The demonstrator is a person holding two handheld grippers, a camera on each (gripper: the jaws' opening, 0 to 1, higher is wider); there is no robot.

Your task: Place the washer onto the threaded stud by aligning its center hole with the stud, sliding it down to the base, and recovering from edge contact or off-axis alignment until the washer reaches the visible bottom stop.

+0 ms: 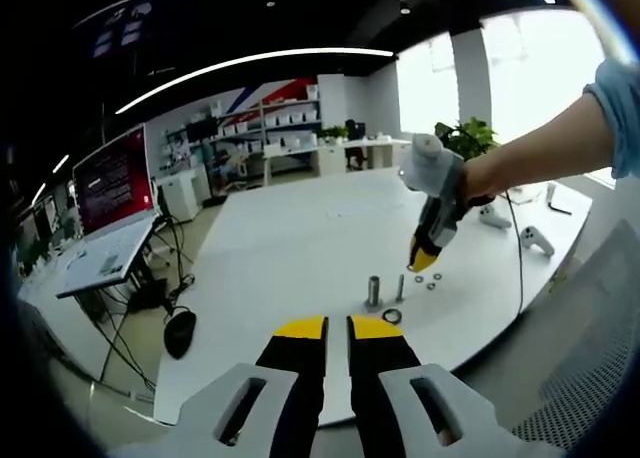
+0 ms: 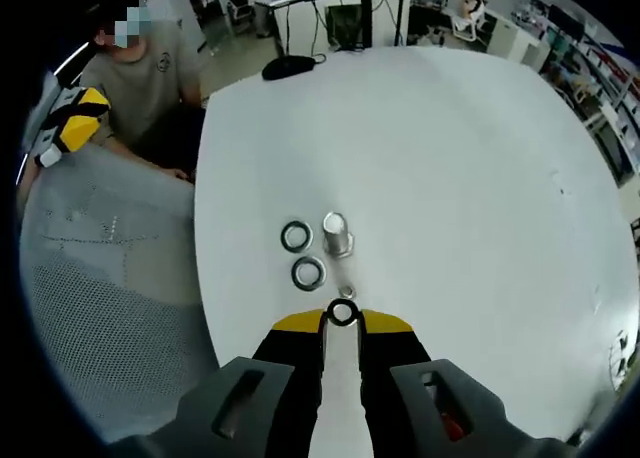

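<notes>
My right gripper [image 2: 342,321] is shut on a dark washer [image 2: 342,313], pinched by its edge between the yellow fingertips. Just beyond the washer the thin threaded stud [image 2: 346,292] shows end-on, standing on the white table [image 2: 450,178]; the washer's hole is slightly off the stud's top. In the left gripper view the right gripper [image 1: 425,256] hangs tip-down just above the stud [image 1: 400,286]. My left gripper [image 1: 337,328] is held back over the table's near edge, jaws together with nothing between them.
A thicker metal cylinder [image 2: 337,235] stands beside the stud, with two loose washers [image 2: 296,236] [image 2: 308,273] to its left. A mesh chair back [image 2: 100,278] sits off the table edge. A person [image 2: 140,78] sits there. Game controllers [image 1: 535,240] lie far right.
</notes>
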